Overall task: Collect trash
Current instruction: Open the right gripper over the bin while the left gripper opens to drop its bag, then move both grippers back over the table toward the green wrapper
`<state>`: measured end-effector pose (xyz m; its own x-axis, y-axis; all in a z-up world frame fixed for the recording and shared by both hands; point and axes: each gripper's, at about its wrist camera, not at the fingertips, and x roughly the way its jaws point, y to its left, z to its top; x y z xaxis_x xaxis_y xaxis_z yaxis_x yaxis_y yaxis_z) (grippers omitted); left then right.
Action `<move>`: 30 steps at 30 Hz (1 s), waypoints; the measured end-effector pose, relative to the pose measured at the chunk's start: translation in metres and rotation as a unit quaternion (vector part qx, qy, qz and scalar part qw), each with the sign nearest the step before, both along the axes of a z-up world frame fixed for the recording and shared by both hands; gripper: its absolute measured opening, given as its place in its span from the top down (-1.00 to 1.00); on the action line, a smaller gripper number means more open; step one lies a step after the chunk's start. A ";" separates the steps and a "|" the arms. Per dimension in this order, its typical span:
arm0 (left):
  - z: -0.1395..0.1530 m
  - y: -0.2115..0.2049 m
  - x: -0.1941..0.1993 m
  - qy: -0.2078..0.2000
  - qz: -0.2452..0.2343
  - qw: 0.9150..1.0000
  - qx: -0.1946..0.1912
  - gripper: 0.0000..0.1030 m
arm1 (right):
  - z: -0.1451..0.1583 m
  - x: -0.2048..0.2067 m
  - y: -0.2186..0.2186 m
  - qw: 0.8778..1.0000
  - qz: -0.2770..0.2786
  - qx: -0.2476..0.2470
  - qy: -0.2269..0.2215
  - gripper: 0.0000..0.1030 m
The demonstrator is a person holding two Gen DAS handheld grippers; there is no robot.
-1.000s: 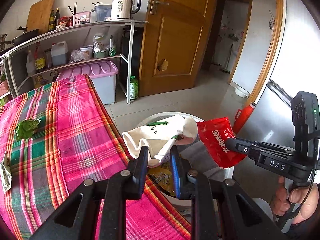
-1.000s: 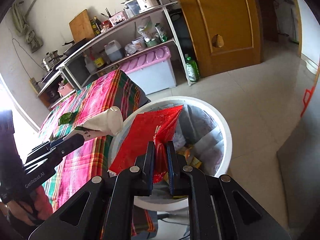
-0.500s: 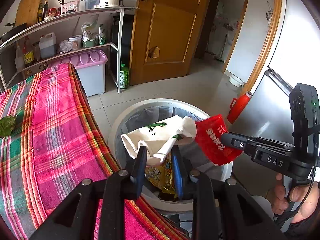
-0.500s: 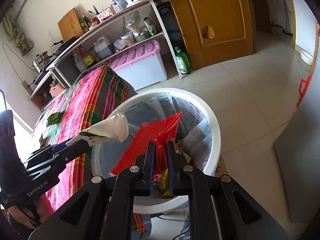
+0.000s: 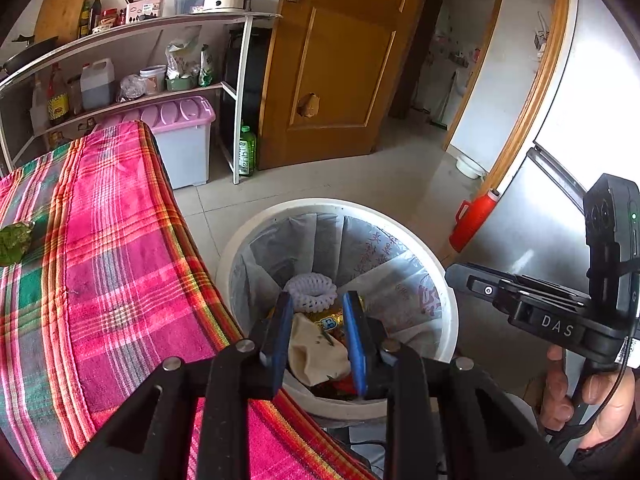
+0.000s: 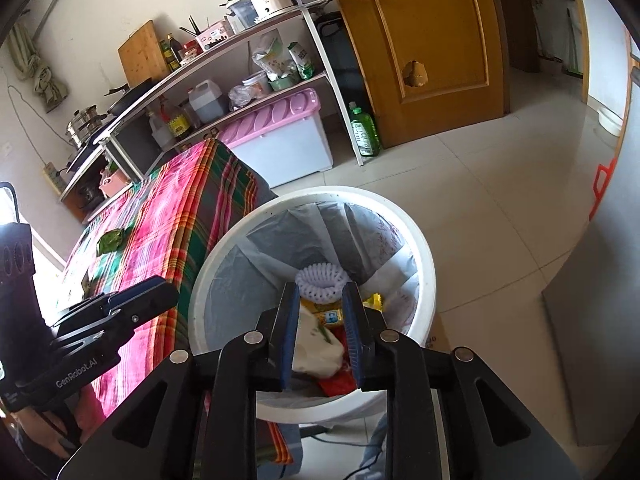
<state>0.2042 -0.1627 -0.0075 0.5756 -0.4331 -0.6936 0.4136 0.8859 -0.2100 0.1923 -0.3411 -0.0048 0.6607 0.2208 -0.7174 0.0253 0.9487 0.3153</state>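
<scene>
1. Both wrappers have dropped since the earlier frames: the white wrapper [image 5: 316,350] and red wrapper [image 6: 338,384] now lie in the lined trash bin [image 5: 448,300].
2. Over the bin, the left gripper [image 5: 318,338] stands partly apart and empty; the right gripper [image 6: 320,332] is opening, nothing pinched.
3. Left on the plaid tablecloth [image 5: 120,260], the green wrapper [image 5: 14,238] looks light, crinkly and slippery; pinching a raised edge seems best.
4. Only the right view shows more of the far table; only the left shows the red bottle [image 5: 472,218].
</scene>
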 end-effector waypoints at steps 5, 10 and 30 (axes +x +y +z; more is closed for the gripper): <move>0.011 0.013 -0.010 -0.016 0.012 1.000 -0.009 0.47 | 0.014 -0.008 0.011 1.000 0.010 -0.005 -0.017 0.55; 0.022 0.031 -0.023 -0.030 0.029 0.999 -0.015 0.47 | 0.029 -0.016 0.028 0.999 0.027 -0.010 -0.035 0.55; 0.035 0.138 -0.059 -0.059 0.144 0.988 -0.020 0.47 | 0.050 -0.026 0.112 0.992 0.110 -0.014 -0.065 0.14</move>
